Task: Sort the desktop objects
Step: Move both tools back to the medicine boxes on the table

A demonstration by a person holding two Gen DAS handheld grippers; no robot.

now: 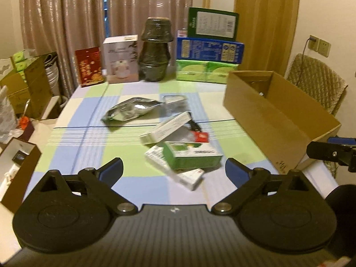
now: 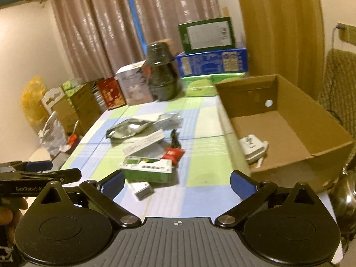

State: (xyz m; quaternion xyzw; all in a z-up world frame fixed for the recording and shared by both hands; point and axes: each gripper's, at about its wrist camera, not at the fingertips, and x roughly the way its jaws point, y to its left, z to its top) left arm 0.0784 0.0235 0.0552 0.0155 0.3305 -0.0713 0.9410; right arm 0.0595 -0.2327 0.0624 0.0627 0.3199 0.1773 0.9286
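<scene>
A heap of small items lies mid-table on the checked cloth: a green box, a long white box, a red packet, a silver foil pouch, a small white box and a black cable. My left gripper is open just short of the green box, holding nothing. My right gripper is open too, empty, near the heap's front. An open cardboard box at the right holds a white charger.
Along the table's far edge stand a red box, a white box, a dark wrapped pot and stacked blue and green boxes on tissue packs. A small open box sits at the left, a padded chair at the right.
</scene>
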